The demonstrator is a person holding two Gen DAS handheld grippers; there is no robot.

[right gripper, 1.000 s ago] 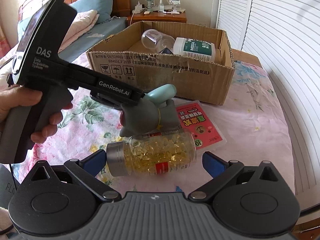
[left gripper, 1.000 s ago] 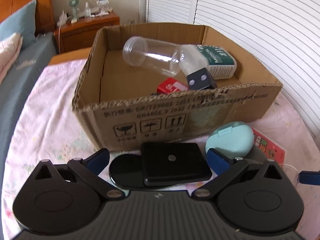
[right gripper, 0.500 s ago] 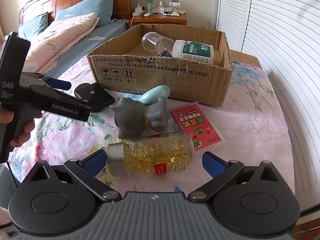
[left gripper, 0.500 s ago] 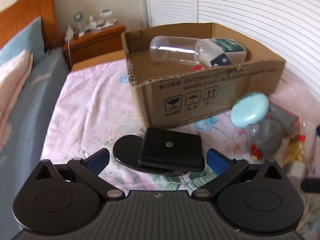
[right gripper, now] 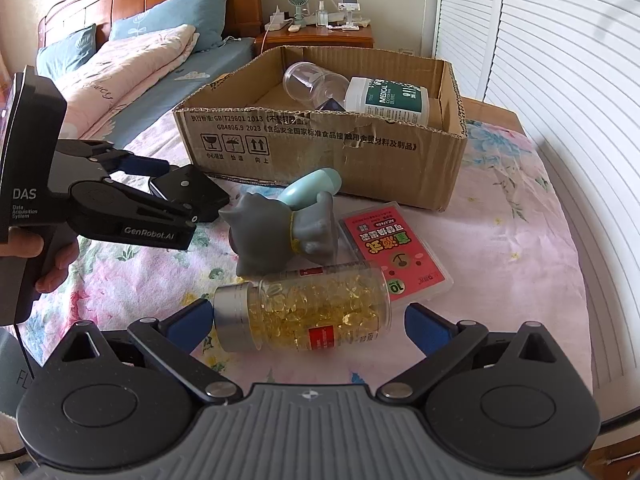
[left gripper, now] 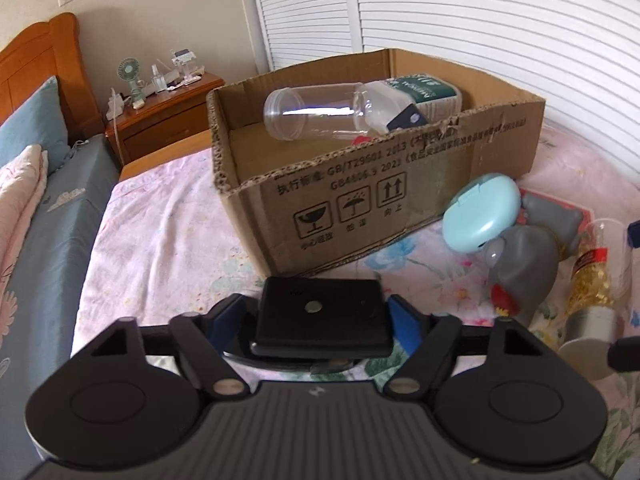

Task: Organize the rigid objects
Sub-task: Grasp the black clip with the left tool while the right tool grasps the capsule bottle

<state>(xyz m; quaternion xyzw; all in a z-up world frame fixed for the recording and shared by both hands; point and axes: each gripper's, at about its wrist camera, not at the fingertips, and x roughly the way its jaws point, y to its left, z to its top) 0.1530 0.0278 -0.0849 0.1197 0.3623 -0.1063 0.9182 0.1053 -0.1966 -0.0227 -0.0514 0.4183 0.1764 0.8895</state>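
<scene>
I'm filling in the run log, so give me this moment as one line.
left gripper: jaws just closed onto black pad | right gripper: open around pill bottle | box: holds two bottles

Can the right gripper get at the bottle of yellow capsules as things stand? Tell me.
Probably yes. The right gripper is open with the bottle of yellow capsules lying sideways between its fingers; nothing sits between them, though the grey cat figurine lies just beyond.
</scene>
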